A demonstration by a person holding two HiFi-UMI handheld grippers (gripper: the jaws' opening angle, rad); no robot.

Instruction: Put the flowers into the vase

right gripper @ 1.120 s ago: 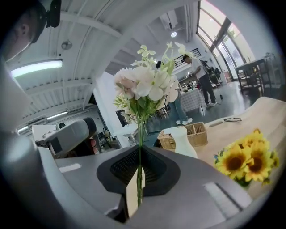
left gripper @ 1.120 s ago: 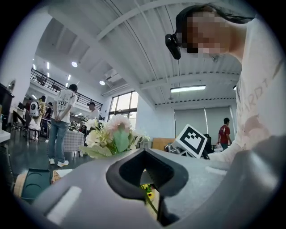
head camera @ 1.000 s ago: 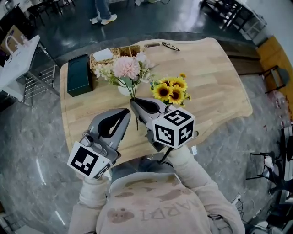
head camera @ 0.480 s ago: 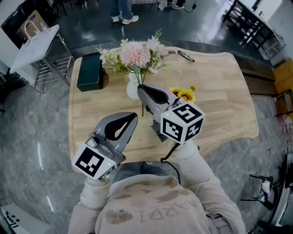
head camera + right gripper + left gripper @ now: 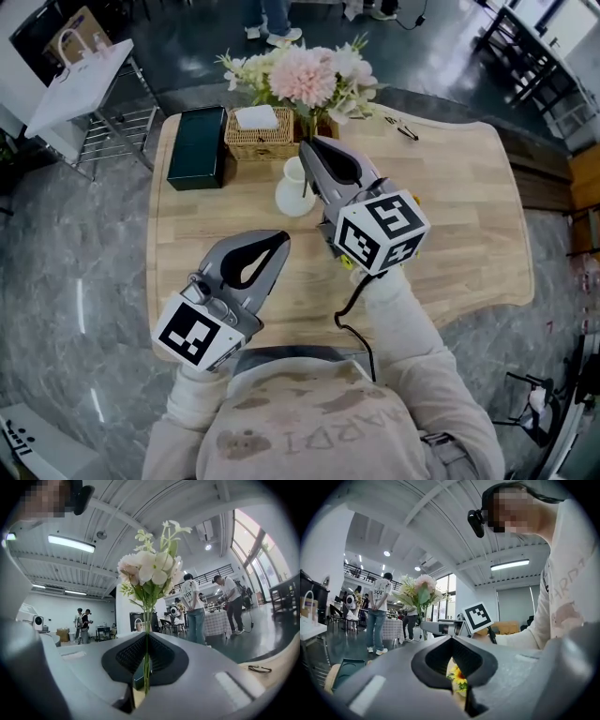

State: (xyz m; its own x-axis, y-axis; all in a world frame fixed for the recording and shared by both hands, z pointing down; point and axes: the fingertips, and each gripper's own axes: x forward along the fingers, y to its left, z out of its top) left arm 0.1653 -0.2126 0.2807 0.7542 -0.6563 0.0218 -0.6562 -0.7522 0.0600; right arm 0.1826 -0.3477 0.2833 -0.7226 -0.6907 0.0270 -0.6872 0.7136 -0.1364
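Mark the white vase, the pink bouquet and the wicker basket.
White ceramic vase [image 5: 292, 195]: head view, on its rounded body.
Pink-and-white flower bouquet [image 5: 302, 77]: head view, on the big pink bloom.
Woven wicker basket [image 5: 258, 144]: head view, on its front wall.

Left tool [image 5: 279, 242] closed; right tool [image 5: 307, 146] pinching flowers [image 5: 305, 75].

In the head view the vase [image 5: 289, 195] is partly covered by the right gripper [image 5: 309, 148], and the stems [image 5: 146, 663] are lost behind it. The sunflowers [image 5: 459, 677] are glimpsed only through the left gripper [image 5: 453, 638].
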